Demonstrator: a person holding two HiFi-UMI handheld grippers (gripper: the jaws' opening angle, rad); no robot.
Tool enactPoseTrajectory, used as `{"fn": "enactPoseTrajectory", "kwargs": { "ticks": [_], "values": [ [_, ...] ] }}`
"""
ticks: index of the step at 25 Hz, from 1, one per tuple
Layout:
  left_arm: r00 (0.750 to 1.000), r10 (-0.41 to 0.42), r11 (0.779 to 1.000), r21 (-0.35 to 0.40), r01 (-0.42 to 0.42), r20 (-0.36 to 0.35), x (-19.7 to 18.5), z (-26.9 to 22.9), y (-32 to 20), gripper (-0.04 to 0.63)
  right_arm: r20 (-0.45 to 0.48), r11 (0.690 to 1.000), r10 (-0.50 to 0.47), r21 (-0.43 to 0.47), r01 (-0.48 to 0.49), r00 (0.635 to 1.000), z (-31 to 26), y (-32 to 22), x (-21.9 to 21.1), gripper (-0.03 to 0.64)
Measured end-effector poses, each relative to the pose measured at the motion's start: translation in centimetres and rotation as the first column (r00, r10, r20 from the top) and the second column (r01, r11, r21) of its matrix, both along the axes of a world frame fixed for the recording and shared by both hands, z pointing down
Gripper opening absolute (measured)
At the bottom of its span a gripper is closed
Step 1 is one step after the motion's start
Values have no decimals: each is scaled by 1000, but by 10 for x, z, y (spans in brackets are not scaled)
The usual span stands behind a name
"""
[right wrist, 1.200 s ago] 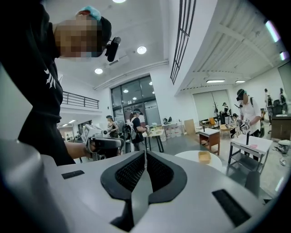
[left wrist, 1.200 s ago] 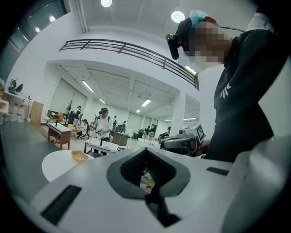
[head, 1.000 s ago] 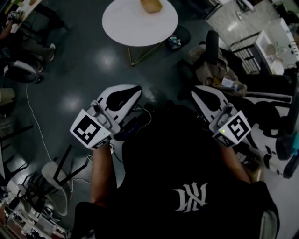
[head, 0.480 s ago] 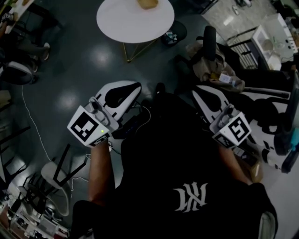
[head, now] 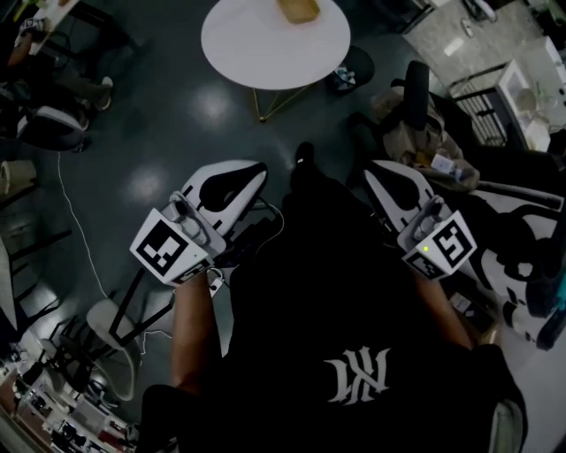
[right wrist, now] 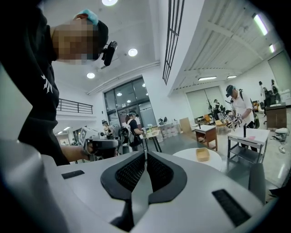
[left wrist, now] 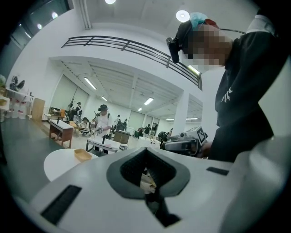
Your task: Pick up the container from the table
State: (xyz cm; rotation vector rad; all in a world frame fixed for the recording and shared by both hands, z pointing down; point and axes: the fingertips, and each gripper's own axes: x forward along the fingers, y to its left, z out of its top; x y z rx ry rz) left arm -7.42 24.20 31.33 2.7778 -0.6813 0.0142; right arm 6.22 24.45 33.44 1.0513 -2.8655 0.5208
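Container (head: 299, 10) lies farthest off. Nearest, left gripper (head: 256, 168) and right gripper (head: 375, 171), both with jaws closed on nothing, well short of it. Dark floor (head: 177, 133) between; chair (head: 416, 88) heaped with cloth at right; beyond, round white table (head: 256, 44) bears it.

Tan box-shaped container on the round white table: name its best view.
Right gripper view: the tan container shows whole, rim and side. Left gripper view shows it flatter; head view crops it at the top edge.
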Motion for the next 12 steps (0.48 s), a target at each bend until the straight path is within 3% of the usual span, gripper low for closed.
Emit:
{"fn": "enactPoseTrajectory", "kwargs": {
  "ticks": [12],
  "values": [
    [997,9,1000,-27,-7,82,2,0,-85,3,103,999,37,4,-38,994,7,-103,4,43]
  ]
}}
